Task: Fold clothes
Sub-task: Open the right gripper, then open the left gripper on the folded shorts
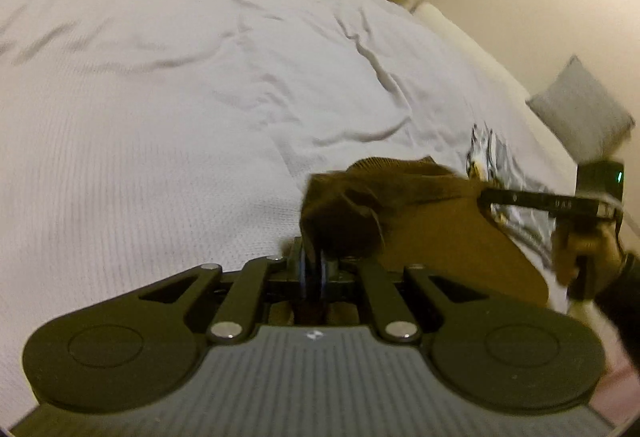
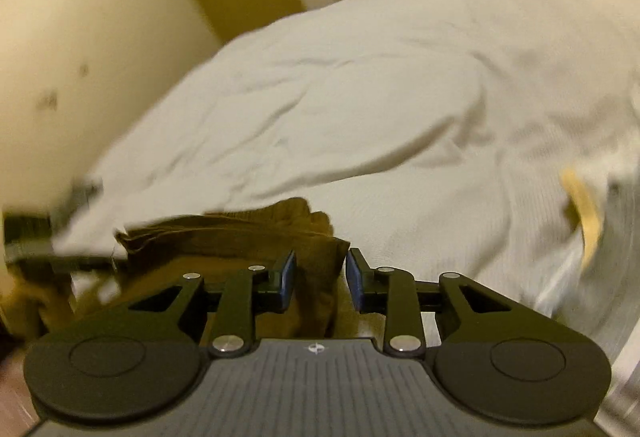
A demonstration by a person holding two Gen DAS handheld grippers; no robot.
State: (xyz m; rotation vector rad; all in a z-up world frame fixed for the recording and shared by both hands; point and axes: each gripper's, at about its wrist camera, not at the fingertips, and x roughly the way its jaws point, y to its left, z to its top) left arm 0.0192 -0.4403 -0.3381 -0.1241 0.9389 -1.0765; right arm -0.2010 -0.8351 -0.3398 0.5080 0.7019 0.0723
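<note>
The brown garment is held off the bed at the near edge, stretched between the two grippers. The left gripper has its jaws pressed together on a bunched corner of the cloth. The right gripper has its jaws part spread, with a fold of the cloth hanging between the blue pads; whether they grip it firmly cannot be told, as that view is blurred.

Step in hand, by judgement: the garment is being carried or spread between both grippers. The scene fits either laying it out flat for a fold or bringing one edge over onto another. Any further move calls for even tension across the held edge and a level lowering onto the bed.

Edges and room:
- A white printed shirt lies on the bed just beyond the brown garment, on the right side.
- A grey pillow lies past the right edge of the bed.
- The bed to the left and ahead offers wide, wrinkled, open surface.
- A wall stands beyond the bed in the right wrist view.
</note>
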